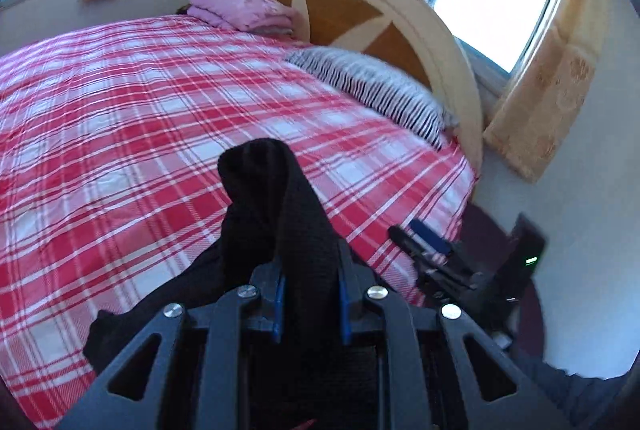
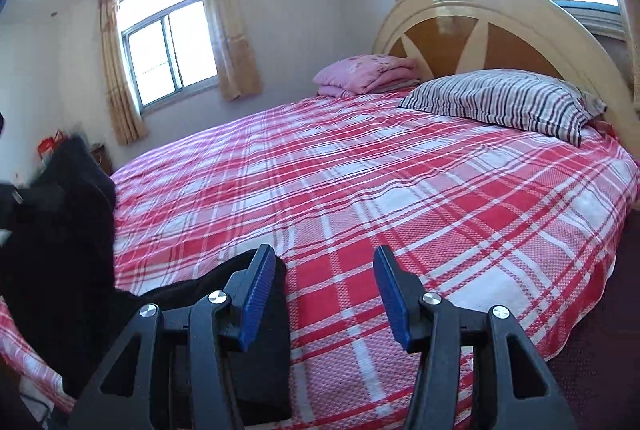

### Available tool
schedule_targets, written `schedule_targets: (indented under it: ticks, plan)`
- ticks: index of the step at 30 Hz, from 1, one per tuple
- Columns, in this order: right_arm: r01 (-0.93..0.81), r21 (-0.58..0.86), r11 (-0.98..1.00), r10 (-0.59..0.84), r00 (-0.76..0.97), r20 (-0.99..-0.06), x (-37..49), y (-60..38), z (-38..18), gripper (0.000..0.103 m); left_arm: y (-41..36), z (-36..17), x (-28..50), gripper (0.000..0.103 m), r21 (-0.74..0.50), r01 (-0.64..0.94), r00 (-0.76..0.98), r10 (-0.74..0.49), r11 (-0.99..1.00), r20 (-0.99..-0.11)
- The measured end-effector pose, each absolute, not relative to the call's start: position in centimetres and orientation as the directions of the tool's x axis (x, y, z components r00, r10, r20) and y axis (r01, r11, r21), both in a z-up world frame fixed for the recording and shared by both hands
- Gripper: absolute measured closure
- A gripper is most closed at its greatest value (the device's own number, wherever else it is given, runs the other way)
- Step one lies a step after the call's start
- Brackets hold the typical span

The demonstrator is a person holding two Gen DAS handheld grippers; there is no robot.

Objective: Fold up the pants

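Observation:
The black pants [image 1: 276, 213] are pinched in my left gripper [image 1: 310, 286], a bunched fold sticking up past the blue pads while the rest hangs down over the red plaid bed [image 1: 140, 117]. In the right wrist view the pants [image 2: 72, 230] rise at the left, lifted, and trail across the bed's near edge under my left finger. My right gripper [image 2: 324, 286] is open and empty just above the bed [image 2: 400, 189], beside the pants' end. It also shows in the left wrist view [image 1: 424, 242] at the right, off the bed's corner.
A striped pillow [image 2: 508, 101] and a folded pink blanket [image 2: 368, 73] lie by the arched headboard [image 2: 480, 9]. Windows with beige curtains [image 2: 232, 29] stand behind. Dark floor [image 2: 600, 310] runs along the bed's right edge.

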State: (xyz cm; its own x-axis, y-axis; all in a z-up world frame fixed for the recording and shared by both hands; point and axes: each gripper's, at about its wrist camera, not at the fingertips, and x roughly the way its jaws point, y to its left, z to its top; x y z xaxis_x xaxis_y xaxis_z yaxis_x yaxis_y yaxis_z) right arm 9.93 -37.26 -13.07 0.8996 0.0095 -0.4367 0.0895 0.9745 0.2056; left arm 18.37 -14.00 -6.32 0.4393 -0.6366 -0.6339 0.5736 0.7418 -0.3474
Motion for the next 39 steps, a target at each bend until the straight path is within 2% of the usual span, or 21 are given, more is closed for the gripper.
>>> schedule_targets:
  ticks: [4,7,10,12,13,14,15,18,21,24,26,27,28,31,39]
  plan:
    - [0.095,0.221,0.971,0.010,0.903,-0.430,9.9,-37.6,-13.3,0.049,-17.3,-9.1,19.0,0.081,-0.299,0.594,0.419,-0.604,0.747,-0.678]
    - [0.094,0.228,0.969,0.014,0.902,-0.431,9.8,-37.8,-13.6,0.049,-19.7,-10.3,19.6,0.077,-0.269,0.599,0.405,-0.575,0.754,-0.711]
    - [0.106,0.258,0.960,0.014,0.905,-0.426,9.7,-38.5,-13.7,0.049,-20.6,-9.7,18.7,0.074,-0.276,0.631,0.388,-0.604,0.725,-0.696]
    - [0.110,0.285,0.952,0.020,0.909,-0.417,9.6,-39.2,-13.6,0.049,-20.0,-8.5,17.8,0.058,-0.257,0.646,0.417,-0.615,0.718,-0.670]
    - [0.105,0.288,0.952,0.025,0.910,-0.414,9.6,-39.3,-13.5,0.049,-19.1,-7.8,17.3,0.041,-0.238,0.646,0.452,-0.615,0.725,-0.647]
    - [0.090,0.289,0.953,0.038,0.912,-0.409,9.5,-39.1,-13.2,0.049,-18.2,-7.4,16.8,0.029,-0.213,0.642,0.489,-0.607,0.737,-0.626]
    - [0.066,0.291,0.954,0.060,0.912,-0.405,9.5,-38.8,-12.9,0.048,-17.2,-7.1,16.3,0.025,-0.186,0.635,0.521,-0.593,0.750,-0.613]
    - [-0.030,0.279,0.960,0.141,0.910,-0.390,9.1,-36.9,-11.7,0.044,-13.4,-7.2,15.1,0.024,-0.110,0.583,0.603,-0.520,0.805,-0.606]
    - [-0.139,0.193,0.971,0.206,0.898,-0.389,8.3,-33.4,-10.6,0.044,-9.2,-8.5,14.5,0.024,-0.118,0.502,0.643,-0.461,0.857,-0.612]
    - [-0.177,0.088,0.980,0.197,0.865,-0.462,8.5,-29.9,-10.6,0.044,-5.6,-10.5,14.0,0.024,-0.155,0.424,0.654,-0.420,0.892,-0.629]
    - [-0.167,0.082,0.982,0.185,0.835,-0.518,9.2,-29.2,-11.4,0.044,-4.6,-11.6,13.9,0.024,-0.175,0.391,0.648,-0.405,0.904,-0.645]
    - [-0.164,0.085,0.983,0.184,0.817,-0.547,9.7,-29.2,-11.9,0.052,-4.1,-12.2,13.9,0.024,-0.190,0.377,0.641,-0.403,0.907,-0.653]
    - [-0.164,0.085,0.983,0.183,0.804,-0.566,10.0,-29.3,-12.3,0.068,-3.3,-12.8,13.8,0.024,-0.211,0.357,0.635,-0.402,0.910,-0.660]
    - [-0.146,0.106,0.984,0.181,0.790,-0.586,10.2,-30.8,-12.7,0.086,-2.8,-13.7,13.7,0.024,-0.227,0.341,0.629,-0.401,0.912,-0.666]
    - [-0.057,0.200,0.978,0.175,0.741,-0.648,9.6,-35.2,-15.0,0.087,-3.4,-16.7,14.5,0.017,-0.194,0.311,0.609,-0.352,0.930,-0.711]
